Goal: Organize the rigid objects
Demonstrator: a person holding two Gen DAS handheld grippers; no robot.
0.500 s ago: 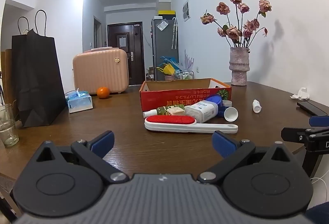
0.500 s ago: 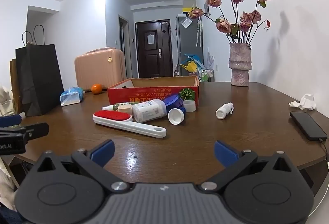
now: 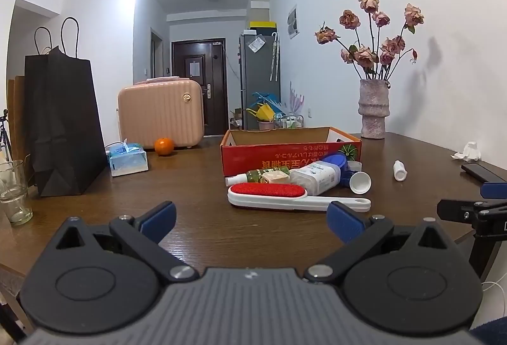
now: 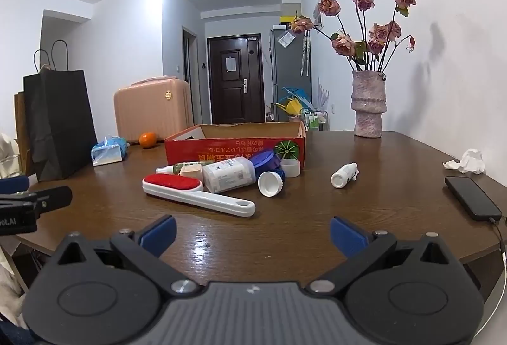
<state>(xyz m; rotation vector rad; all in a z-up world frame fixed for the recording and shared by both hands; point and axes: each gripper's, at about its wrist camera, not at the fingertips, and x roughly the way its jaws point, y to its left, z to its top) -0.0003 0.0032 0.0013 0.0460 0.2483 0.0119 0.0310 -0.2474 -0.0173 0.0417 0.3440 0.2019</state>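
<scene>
Box (image 4: 234, 148) lettering upside-down, possibly Chinese

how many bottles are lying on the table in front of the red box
3: a green bottle behind the lint brush, a large white bottle beside it, and a small white bottle alone to the right. Others may be hidden.

The table (image 4: 285, 234) was glossy dark wood. The box (image 4: 234, 145) was printed cardboard, the brush (image 4: 196, 194) smooth white plastic with red cloth, the vase (image 4: 367, 104) rough stone-like.

Almost nothing has changed. The lint brush (image 4: 196, 191) sits slightly lower in the right view than before. The objects themselves have not shifted.
</scene>
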